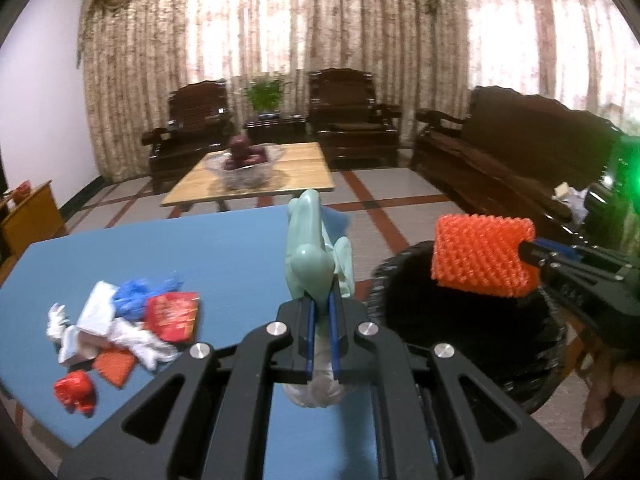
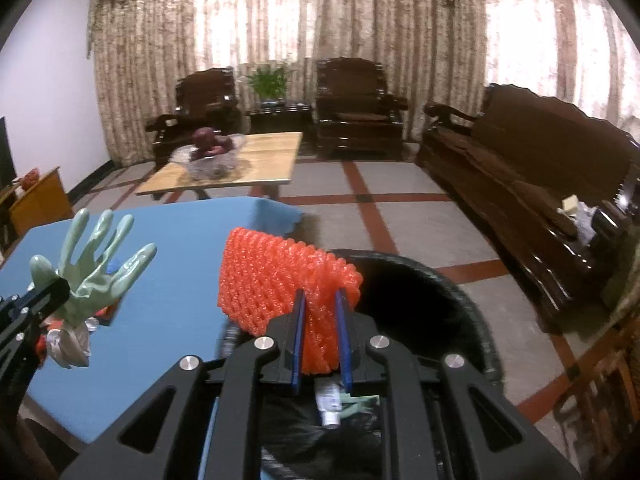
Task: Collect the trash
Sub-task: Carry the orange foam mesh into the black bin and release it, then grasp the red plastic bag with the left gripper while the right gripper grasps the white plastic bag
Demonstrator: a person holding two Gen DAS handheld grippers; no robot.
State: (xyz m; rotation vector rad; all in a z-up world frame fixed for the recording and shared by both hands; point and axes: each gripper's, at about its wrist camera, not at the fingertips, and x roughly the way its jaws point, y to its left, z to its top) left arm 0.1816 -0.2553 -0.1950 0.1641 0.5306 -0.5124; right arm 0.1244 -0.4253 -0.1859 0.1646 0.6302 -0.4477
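Observation:
My left gripper (image 1: 321, 305) is shut on a pale green rubber glove (image 1: 316, 256), held up over the right part of the blue table (image 1: 192, 248). The glove (image 2: 94, 276) shows again at the left of the right wrist view, fingers spread. My right gripper (image 2: 320, 300) is shut on an orange foam net (image 2: 280, 280) above the black bin (image 2: 432, 300). That orange net (image 1: 480, 256) hangs over the bin (image 1: 460, 320) in the left wrist view too. A pile of trash (image 1: 120, 320) lies on the table's left: white wrappers, blue plastic, a red packet, orange and red scraps.
Inside the bin lie a small white bottle (image 2: 330, 404) and some green paper. Beyond the blue table stand a wooden coffee table (image 1: 256, 176) with a glass bowl, dark wooden armchairs (image 1: 348, 116) and a sofa (image 1: 512, 152). A small cabinet (image 1: 28, 216) sits at the left wall.

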